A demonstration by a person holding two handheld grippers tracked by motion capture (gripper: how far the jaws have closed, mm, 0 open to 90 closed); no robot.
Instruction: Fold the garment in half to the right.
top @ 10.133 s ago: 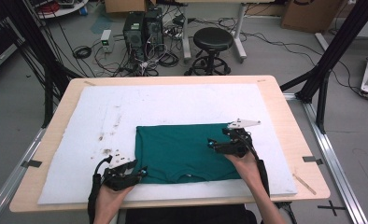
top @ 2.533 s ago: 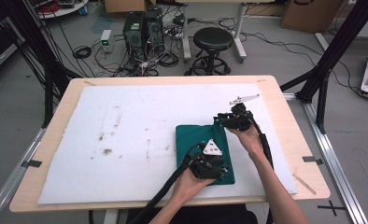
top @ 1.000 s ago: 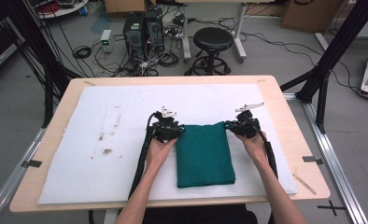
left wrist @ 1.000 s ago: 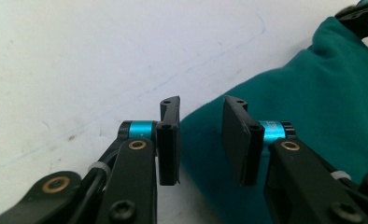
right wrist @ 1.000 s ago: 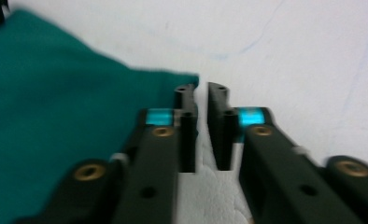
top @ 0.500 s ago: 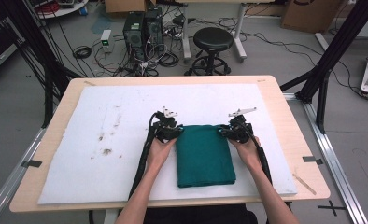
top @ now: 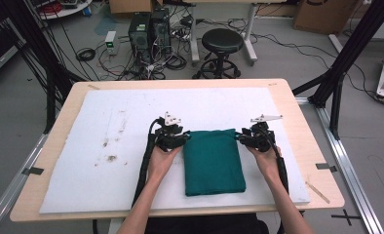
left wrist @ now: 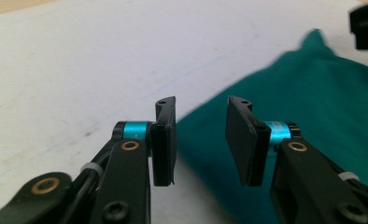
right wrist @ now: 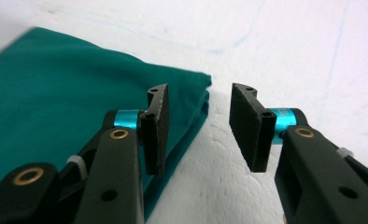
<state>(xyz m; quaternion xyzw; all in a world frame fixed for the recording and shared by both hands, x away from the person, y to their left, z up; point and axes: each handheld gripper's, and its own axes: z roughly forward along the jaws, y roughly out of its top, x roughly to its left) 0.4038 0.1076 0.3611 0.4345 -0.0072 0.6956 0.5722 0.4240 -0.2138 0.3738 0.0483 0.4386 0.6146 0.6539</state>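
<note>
I have the folded green cloth (top: 213, 161) lying flat on the white mat (top: 83, 170) that covers the wooden table (top: 48, 117), a little right of the mat's middle and with its long side running toward me. My left gripper (top: 176, 138) sits at the cloth's far left corner and my right gripper (top: 248, 139) at its far right corner, one on each side. In the left gripper view the left gripper (left wrist: 201, 135) has its jaws apart, having just opened a bit further; the cloth's edge (left wrist: 313, 116) lies in and beyond the gap, with the pads not pressing on it. In the right gripper view the right gripper (right wrist: 198, 128) also stands apart, its jaws having just opened; the folded corner of the cloth (right wrist: 56, 93) lies beside its left pad, with bare mat (right wrist: 285, 46) showing through the gap. Neither gripper is clamped on anything.
</note>
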